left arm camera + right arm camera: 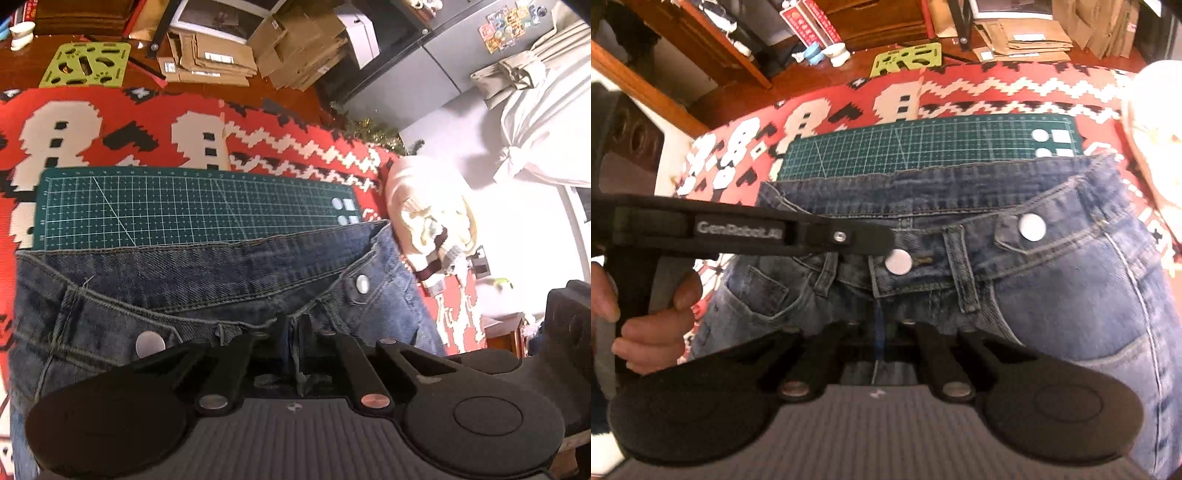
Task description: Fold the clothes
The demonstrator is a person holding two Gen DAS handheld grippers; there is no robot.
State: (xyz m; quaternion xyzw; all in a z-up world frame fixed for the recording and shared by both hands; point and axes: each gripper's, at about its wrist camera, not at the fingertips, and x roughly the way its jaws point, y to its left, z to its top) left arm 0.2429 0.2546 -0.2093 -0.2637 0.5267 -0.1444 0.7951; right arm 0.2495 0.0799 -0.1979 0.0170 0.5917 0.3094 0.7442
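Note:
Blue jeans (pixel 221 273) lie waistband-up over a green cutting mat (pixel 184 206) on a red patterned blanket (pixel 110 122). My left gripper (pixel 293 328) is shut on a fold of denim just below the waistband, between two metal buttons (pixel 362 283). In the right wrist view the jeans (pixel 1052 295) fill the middle. My right gripper (pixel 879 330) is shut on a denim fold under the fly button (pixel 898 261). The left tool's black housing (pixel 738 232) crosses the waistband from the left, held by a hand (pixel 653 325).
A cream garment pile (pixel 424 221) sits at the blanket's right edge, also in the right wrist view (pixel 1152 147). Beyond the blanket are flattened cardboard boxes (pixel 295 48), a green stencil (pixel 86 66) and white bowls (pixel 838 51). A wooden shelf (pixel 701 44) stands far left.

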